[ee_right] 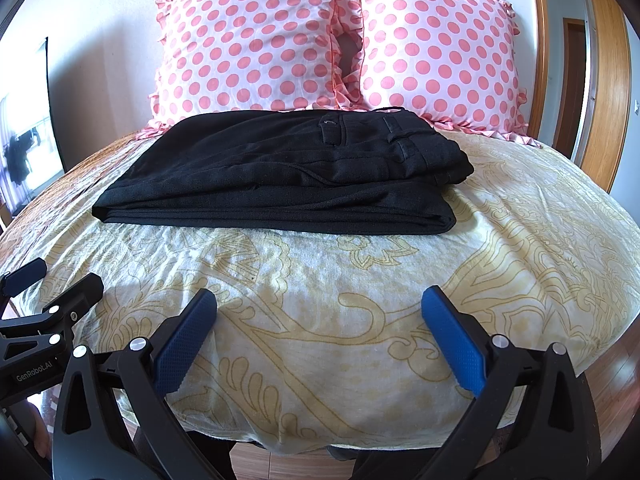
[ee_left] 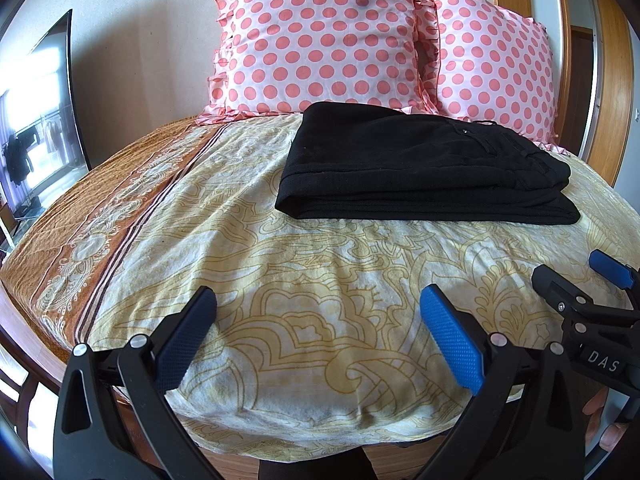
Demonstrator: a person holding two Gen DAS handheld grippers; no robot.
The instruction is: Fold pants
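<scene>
Black pants [ee_left: 420,164] lie folded into a flat rectangular stack on the bed, just in front of the pillows; they also show in the right wrist view [ee_right: 280,176], waistband and belt loops at the right end. My left gripper [ee_left: 320,300] is open and empty, held over the near edge of the bed, well short of the pants. My right gripper [ee_right: 320,300] is open and empty too, beside the left one. The right gripper also shows at the right edge of the left wrist view [ee_left: 576,276], and the left gripper at the left edge of the right wrist view [ee_right: 64,280].
The bed has a cream sheet with yellow floral lines [ee_left: 320,264] and an orange patterned border [ee_left: 100,220] on the left. Two pink polka-dot pillows [ee_left: 320,36] [ee_left: 492,64] lean on the wall. A window [ee_left: 36,120] is at left, a wooden door frame [ee_right: 600,80] at right.
</scene>
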